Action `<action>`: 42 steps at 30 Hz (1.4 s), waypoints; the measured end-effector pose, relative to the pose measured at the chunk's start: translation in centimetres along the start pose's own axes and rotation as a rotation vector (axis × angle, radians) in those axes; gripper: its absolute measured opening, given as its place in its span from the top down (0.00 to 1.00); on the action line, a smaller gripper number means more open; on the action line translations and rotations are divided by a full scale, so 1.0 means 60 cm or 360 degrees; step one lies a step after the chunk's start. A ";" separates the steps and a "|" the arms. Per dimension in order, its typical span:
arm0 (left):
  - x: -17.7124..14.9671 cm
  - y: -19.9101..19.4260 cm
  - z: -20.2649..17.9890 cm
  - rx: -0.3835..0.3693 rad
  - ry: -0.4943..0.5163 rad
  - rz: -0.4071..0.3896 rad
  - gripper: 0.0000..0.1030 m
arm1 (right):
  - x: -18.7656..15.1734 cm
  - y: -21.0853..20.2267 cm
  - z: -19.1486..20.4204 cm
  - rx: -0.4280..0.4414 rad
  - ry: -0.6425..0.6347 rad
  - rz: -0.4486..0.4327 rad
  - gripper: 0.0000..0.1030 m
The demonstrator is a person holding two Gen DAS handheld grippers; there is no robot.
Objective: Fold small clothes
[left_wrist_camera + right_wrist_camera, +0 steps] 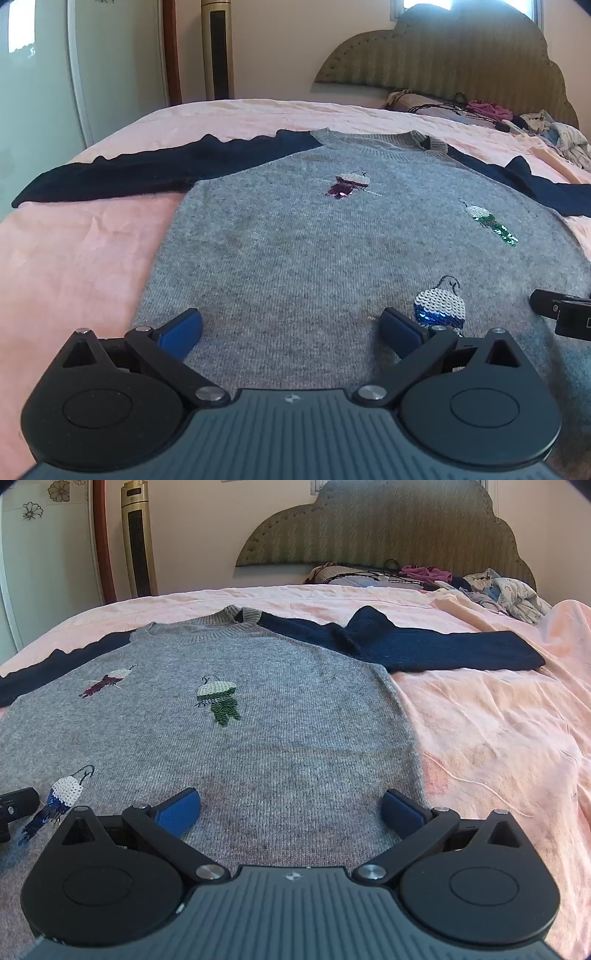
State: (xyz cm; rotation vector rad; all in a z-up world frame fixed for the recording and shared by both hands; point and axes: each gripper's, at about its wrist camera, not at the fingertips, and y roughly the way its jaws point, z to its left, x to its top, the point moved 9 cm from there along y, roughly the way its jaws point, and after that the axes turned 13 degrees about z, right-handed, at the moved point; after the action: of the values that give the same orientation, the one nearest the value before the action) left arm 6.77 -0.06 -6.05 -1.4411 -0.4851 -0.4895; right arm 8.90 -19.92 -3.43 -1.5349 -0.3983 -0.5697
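A small grey knit sweater [280,236] [288,709] with sequin birds lies flat, front up, on the pink bedsheet [74,258] [498,720]. Its navy sleeves are spread out: the left sleeve [122,173] runs toward the bed's left side, the right sleeve [424,646] toward the right. My left gripper [291,328] hovers open over the sweater's lower left part with nothing between its blue pads. My right gripper [291,808] stands open over the lower right part, near the side edge. A piece of the right gripper [565,314] shows in the left wrist view, a piece of the left gripper [14,805] in the right wrist view.
A padded headboard [369,528] stands at the far end. A heap of loose clothes [509,590] [554,133] and dark cords [369,574] lies by it. A gold tower fan [138,539] and a wardrobe [37,74] stand left of the bed.
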 end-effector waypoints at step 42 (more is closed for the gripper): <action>0.000 -0.004 0.000 -0.0080 -0.0055 0.0003 0.00 | 0.000 -0.001 0.001 0.0003 0.0002 -0.0001 0.00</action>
State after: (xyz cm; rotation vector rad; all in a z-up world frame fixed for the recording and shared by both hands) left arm 6.62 -0.10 -5.88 -1.5003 -0.5021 -0.4785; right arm 8.86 -19.88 -3.41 -1.5328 -0.3984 -0.5707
